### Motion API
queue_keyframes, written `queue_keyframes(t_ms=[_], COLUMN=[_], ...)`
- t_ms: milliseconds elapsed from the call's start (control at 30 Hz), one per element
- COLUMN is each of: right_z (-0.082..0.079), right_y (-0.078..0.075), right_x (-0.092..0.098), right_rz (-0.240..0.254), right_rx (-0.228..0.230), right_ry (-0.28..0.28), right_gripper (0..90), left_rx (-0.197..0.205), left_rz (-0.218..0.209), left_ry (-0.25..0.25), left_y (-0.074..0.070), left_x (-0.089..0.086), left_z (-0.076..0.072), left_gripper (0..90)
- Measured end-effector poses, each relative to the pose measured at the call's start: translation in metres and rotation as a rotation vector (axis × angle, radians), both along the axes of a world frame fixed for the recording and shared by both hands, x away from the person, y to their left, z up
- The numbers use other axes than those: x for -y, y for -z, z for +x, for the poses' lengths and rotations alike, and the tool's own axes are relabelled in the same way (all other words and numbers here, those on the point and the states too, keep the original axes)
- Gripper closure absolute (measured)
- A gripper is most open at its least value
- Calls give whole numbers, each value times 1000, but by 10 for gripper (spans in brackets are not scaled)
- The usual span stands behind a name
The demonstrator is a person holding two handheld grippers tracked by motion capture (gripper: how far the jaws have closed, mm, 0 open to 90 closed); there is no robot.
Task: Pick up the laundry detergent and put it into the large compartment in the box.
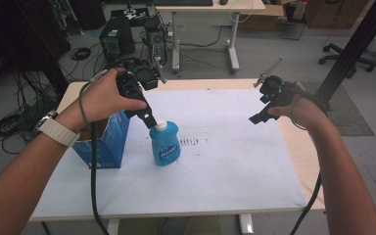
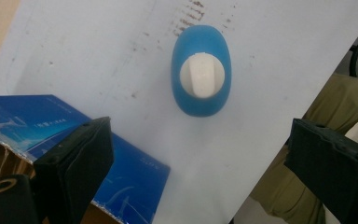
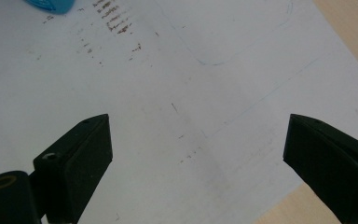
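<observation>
Your left tongs (image 1: 149, 117) hang right above the white flip cap (image 1: 161, 125) of the squat blue plastic dish-soap bottle (image 1: 165, 144), jaws spread wide with nothing between them, so you look lined up for a top-down grab at the cap or neck. The bottle stands upright on the white paper sheet (image 1: 225, 161) covering the wooden counter (image 1: 303, 161), just beside the open blue cardboard box (image 1: 108, 142) at the left edge; that box seems the likely source or destination. Your right tongs (image 1: 259, 117) are parked well apart over bare sheet, also released, probably just kept out of the way. The left gripper view gives the straight-down look: cap (image 2: 202, 74) centred in the oval bottle body (image 2: 201, 100), ahead of the jaws rather than between them. The high view gives the bottle's label and upright stance. The right gripper view catches a sliver of bottle (image 3: 51, 5) at the top edge.
</observation>
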State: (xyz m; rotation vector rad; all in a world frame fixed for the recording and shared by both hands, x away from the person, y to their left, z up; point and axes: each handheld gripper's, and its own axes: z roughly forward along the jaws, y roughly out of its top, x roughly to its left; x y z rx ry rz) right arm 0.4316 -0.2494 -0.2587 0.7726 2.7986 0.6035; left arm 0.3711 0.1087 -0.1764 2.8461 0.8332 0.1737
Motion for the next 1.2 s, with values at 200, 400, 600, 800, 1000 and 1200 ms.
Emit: queue_keyframes(t_ms=[200,400,600,800,1000,1200], right_z=[0,0,-1,-1,-1,0], right_y=[1,1,1,1,2,2], right_x=[0,0,0,0,-1,-2], right_rz=[1,3,5,5,4,5], right_rx=[3,0,2,0,-4,-6], right_ry=[-5,-5,-8,-7,-10,-14], right_gripper=[80,80,80,80,82,82], left_rx=[-13,-28,-28,-27,-28,-29], left_rz=[5,7,1,-7,-10,-10], left_ry=[-9,-31,-45,-52,-68,-77], left_y=[3,8,11,12,15,17], left_x=[6,12,15,16,17,20], left_z=[3,5,7,8,10,12], left_gripper=[81,81,89,94,90,91])
